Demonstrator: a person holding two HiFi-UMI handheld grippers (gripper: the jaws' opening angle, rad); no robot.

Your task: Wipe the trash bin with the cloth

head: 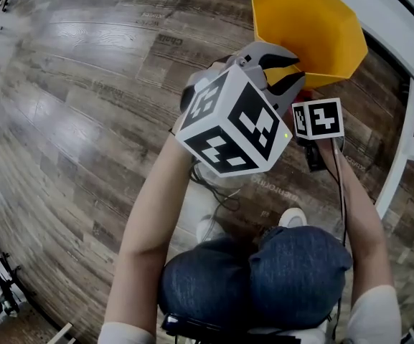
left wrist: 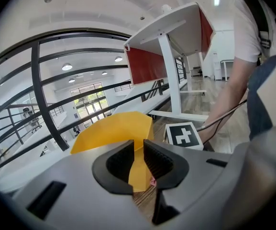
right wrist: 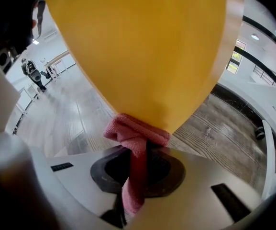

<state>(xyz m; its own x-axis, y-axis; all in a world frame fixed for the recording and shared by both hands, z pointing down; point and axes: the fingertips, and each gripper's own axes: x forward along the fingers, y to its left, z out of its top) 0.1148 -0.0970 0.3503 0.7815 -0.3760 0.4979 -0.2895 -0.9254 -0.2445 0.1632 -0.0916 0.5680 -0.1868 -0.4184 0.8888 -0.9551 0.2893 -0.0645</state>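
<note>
The yellow trash bin (head: 307, 27) stands on the wood floor ahead of the person's knees. My left gripper (head: 293, 70) straddles its near rim, one jaw inside and one outside. In the left gripper view the bin's wall (left wrist: 109, 131) fills the narrow gap between the pads of the left gripper (left wrist: 138, 157). My right gripper (right wrist: 140, 159) is shut on a pink cloth (right wrist: 135, 133), whose bunched top presses against the bin's outer wall (right wrist: 142, 47). In the head view only the right gripper's marker cube (head: 318, 118) shows, low beside the bin; its jaws are hidden.
A white desk with a red panel (left wrist: 176, 32) and its white legs (head: 407, 142) stand right of the bin. A black railing (left wrist: 42, 90) curves behind it. The person's knees in jeans (head: 264, 271) are close below the grippers, with a cable (head: 339, 192) along the right arm.
</note>
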